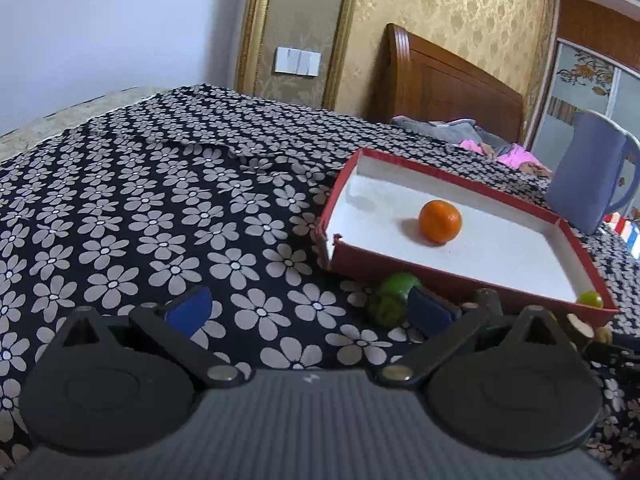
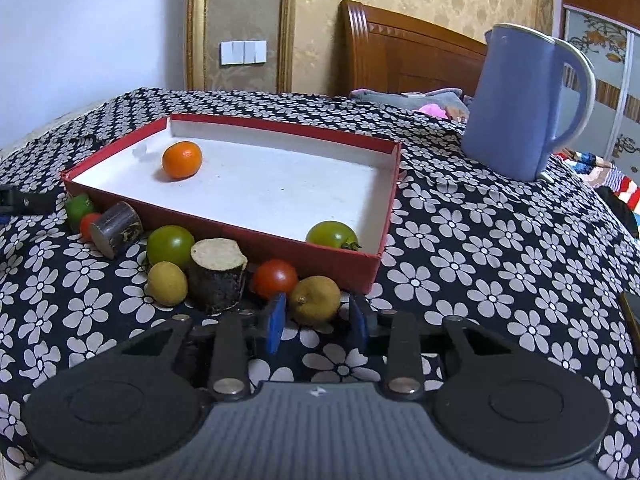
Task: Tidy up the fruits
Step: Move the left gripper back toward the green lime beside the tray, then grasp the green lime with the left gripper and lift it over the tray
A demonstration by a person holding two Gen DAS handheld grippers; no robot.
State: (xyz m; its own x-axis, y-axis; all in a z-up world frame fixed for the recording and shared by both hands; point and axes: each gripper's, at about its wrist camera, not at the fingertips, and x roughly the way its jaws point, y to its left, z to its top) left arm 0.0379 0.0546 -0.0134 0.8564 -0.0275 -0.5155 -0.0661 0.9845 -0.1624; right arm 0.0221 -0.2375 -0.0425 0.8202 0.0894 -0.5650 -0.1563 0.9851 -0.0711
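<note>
Fruits: an orange and a green tomato lie in the red tray; more lie loose on the flowered cloth along its near wall.
Right gripper: narrowed around a yellow lemon, pads at its sides; contact unclear.
Left gripper: spread wide, nothing between its fingers.
Blue jug: upright beyond the tray's right end.

2 green tomatoes, 2 lemons
</note>
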